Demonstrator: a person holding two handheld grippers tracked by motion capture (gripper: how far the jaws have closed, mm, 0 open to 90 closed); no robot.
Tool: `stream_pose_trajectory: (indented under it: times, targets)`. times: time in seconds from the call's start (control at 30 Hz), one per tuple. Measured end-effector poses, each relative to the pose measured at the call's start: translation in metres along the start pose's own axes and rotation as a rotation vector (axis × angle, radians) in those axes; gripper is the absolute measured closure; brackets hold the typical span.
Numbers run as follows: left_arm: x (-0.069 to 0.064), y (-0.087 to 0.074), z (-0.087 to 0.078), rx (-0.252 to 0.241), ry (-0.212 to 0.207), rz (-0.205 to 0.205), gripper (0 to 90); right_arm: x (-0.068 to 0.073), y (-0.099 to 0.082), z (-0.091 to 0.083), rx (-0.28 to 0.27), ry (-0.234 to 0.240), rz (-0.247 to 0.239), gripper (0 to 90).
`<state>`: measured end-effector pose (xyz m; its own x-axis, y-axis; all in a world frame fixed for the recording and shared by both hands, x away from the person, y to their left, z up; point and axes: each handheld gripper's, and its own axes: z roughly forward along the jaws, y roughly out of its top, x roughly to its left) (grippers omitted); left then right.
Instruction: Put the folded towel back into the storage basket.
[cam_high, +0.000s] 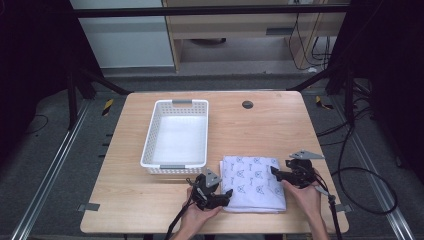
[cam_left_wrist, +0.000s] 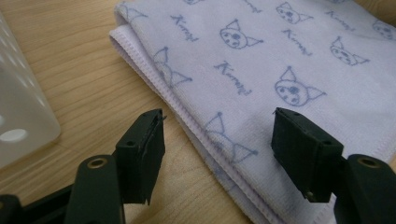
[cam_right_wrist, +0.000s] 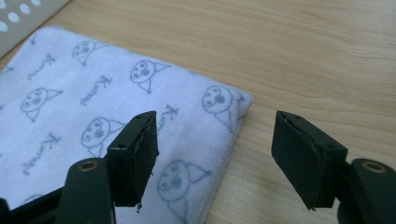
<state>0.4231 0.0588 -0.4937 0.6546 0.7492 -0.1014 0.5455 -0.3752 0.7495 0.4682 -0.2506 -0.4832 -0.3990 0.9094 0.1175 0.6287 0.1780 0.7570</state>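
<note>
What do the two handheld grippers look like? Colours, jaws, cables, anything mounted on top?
Both the left gripper and the right gripper are black, with two blocky flat-faced jaws and brass-coloured pivot rivets. Each carries a grey three-cornered plate on top and trails a black cable. The forearms are bare, no sleeves visible.

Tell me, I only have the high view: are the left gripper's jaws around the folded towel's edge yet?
Observer: Yes, the left gripper stands open, straddling the folded edge of the towel, pads not pressing.
Operator: And the right gripper?
Observer: The right gripper is open too, one jaw over the towel's corner, the other over bare table.
Operator: How many layers at the left edge?
Observer: Several stacked folds show there; an exact count I cannot tell.
</note>
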Motion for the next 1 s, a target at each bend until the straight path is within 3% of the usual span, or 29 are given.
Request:
stream_pose_trajectory:
  times: [0.2, 0.3, 0.4, 0.5, 0.53, 0.6, 0.7, 0.87, 1.0]
  targets:
    - [-0.001, -0.002, 0.001, 0.006, -0.017, -0.022, 33.8, 0.001, -0.002, 0.012, 0.044, 0.009, 0.000, 35.2]
    - [-0.002, 0.000, -0.001, 0.005, -0.045, -0.034, 32.4, 0.002, -0.002, 0.012, 0.041, 0.007, 0.006, 35.5]
    - [-0.006, -0.001, 0.001, 0.015, -0.038, -0.034, 32.5, 0.002, -0.003, 0.013, 0.043, 0.005, 0.004, 35.5]
    - [-0.007, -0.002, 0.004, 0.026, -0.034, -0.039, 32.4, 0.001, -0.006, 0.015, 0.045, 0.011, 0.023, 36.0]
    - [-0.004, -0.002, 0.005, 0.035, -0.048, -0.063, 32.0, 0.000, -0.006, 0.016, 0.044, 0.022, 0.039, 36.4]
    - [-0.002, -0.003, 0.007, 0.037, -0.058, -0.066, 31.9, -0.001, -0.007, 0.017, 0.049, 0.029, 0.055, 36.4]
    - [-0.004, -0.003, 0.007, 0.043, -0.042, -0.048, 32.0, -0.002, -0.008, 0.018, 0.048, 0.043, 0.072, 36.5]
    - [-0.006, -0.001, 0.007, 0.058, -0.029, -0.044, 32.3, 0.000, -0.008, 0.018, 0.052, 0.042, 0.061, 42.3]
    - [-0.010, -0.001, 0.007, 0.055, -0.030, -0.049, 39.8, 0.002, -0.007, 0.019, 0.059, 0.063, 0.070, 52.4]
